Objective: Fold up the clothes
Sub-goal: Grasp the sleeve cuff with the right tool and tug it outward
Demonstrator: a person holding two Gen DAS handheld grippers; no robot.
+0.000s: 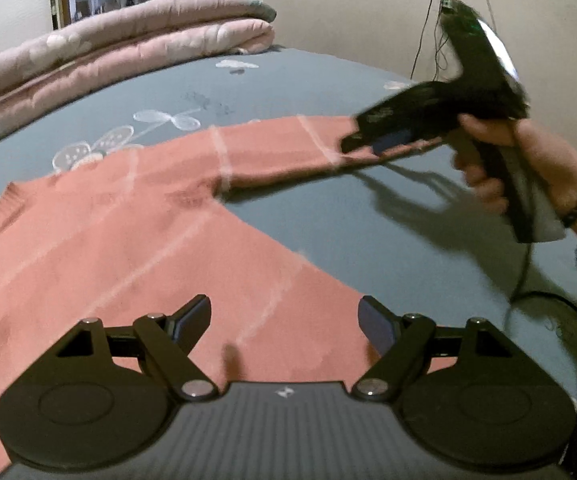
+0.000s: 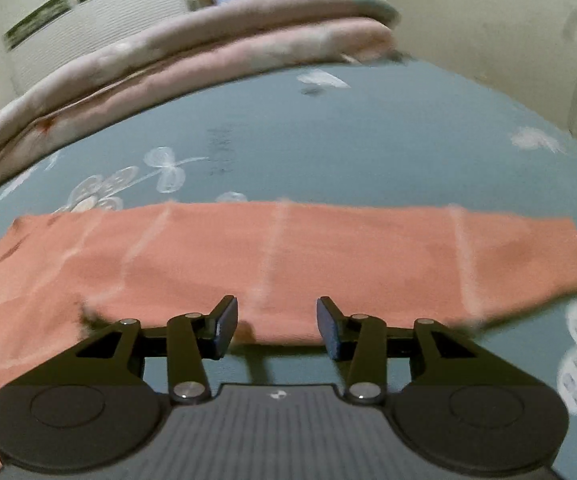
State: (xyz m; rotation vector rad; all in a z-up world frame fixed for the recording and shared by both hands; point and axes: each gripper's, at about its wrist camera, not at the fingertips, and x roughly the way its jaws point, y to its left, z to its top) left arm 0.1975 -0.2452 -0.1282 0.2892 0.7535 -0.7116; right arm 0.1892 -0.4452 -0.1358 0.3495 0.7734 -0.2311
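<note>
We see the sweater [image 1: 136,240] spread flat on the bed [image 1: 368,220], its sleeve [image 2: 328,256] stretched to the right. Our left gripper [image 1: 284,320] hovers over the sweater's body, fingers released, empty. Our right gripper [image 2: 276,326] hangs at the sleeve's near edge, fingers parted, gripping nothing.

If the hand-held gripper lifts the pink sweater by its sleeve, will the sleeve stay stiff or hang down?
The sleeve would probably hang limp: it is thin knit lying flat on the bed cover. The sweater looks light, yet its wide body would likely drag behind. The cloth seems unlikely to slip from the right hand-held gripper, which is open.
</note>
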